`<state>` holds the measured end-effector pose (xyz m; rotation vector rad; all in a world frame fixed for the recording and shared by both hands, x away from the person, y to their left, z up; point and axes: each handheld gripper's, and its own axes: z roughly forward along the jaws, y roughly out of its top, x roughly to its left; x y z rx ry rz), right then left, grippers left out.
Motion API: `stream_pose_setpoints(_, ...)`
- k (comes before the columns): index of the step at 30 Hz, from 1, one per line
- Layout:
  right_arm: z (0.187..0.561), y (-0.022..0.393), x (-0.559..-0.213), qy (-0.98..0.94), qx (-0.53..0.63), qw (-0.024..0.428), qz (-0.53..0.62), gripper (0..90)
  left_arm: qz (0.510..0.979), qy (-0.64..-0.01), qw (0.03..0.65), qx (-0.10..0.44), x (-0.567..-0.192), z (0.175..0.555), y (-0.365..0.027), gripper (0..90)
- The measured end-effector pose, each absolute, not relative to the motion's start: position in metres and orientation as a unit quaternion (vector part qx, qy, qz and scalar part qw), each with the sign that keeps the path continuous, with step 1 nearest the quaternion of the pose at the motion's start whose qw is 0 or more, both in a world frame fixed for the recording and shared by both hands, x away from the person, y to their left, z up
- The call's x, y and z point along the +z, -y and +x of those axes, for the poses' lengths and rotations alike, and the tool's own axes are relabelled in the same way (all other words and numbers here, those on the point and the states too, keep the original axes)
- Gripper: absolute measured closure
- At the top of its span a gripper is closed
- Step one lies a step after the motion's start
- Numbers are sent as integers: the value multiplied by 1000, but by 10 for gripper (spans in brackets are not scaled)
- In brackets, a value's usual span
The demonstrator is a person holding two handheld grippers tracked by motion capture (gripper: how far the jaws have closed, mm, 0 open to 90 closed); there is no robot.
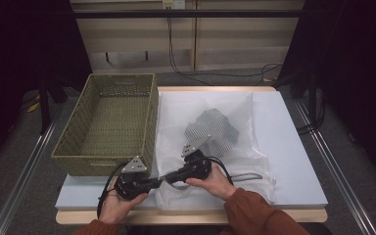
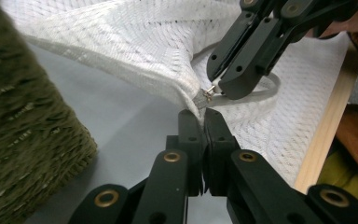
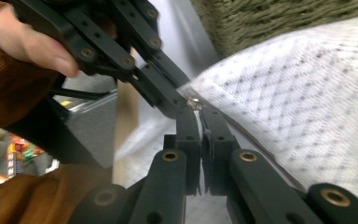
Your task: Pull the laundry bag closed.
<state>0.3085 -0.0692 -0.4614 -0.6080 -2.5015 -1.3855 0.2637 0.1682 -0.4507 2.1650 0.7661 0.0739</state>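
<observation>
At the table's near edge, left gripper (image 2: pixel 201 113) clamped on the corner of the white mesh laundry bag (image 1: pixel 215 117), right gripper (image 3: pixel 198 111) pinching its small metal zipper pull (image 2: pixel 209 94), olive woven basket (image 1: pixel 108 122) just beside.

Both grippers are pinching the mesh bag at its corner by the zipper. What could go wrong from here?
1. The left gripper holds only a thin edge of the mesh bag, so the fabric may slip out when pulled.
2. The right gripper sits at the small zipper pull; it could lose the pull.
3. The basket stands close beside the left gripper; a sideways tug might bump it.
</observation>
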Motion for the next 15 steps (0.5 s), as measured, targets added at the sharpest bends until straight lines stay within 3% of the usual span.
stream_pose_setpoints(15, 305, 75, -457, 853, -467, 94, -215, 868, 853, -303, 424, 32, -447, 262, -167, 879)
